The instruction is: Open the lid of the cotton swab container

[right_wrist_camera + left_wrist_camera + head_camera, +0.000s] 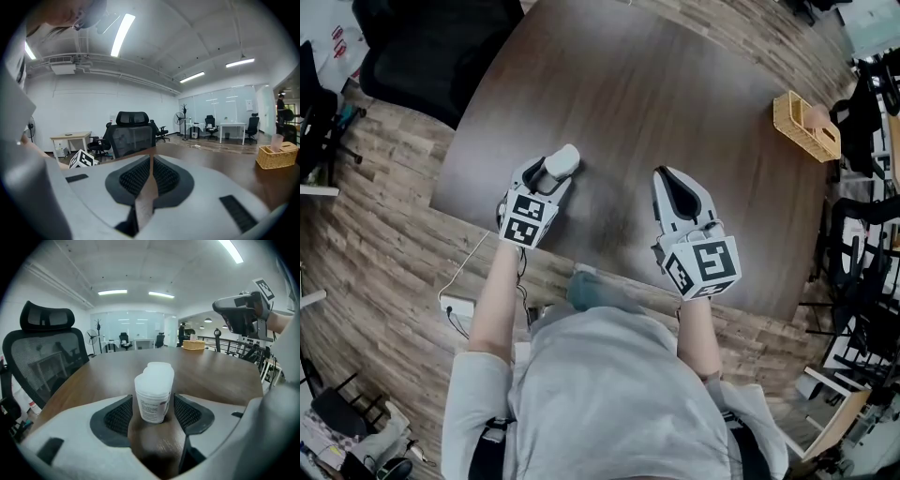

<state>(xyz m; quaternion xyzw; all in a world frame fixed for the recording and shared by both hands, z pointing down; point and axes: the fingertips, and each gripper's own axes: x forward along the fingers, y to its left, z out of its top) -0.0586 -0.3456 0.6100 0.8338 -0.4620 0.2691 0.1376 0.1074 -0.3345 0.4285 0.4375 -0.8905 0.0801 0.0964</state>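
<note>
The cotton swab container (153, 397), a small white tub with a printed label, stands on the dark wooden table (675, 84). Its top shows as two overlapping white rounds, and I cannot tell whether the lid is raised. My left gripper (153, 414) is open with the tub between its black pads (117, 416), and a thin gap shows on each side. From the head view the container (563, 160) sits at the tips of the left gripper (551, 176). My right gripper (662, 174) rests over the table to the right, shut and empty, its pads (136, 176) pressed together.
A wicker basket (806, 127) stands near the table's far right edge. A black office chair (431, 47) is at the table's far left. A white power strip (457, 305) with a cable lies on the floor near my left arm.
</note>
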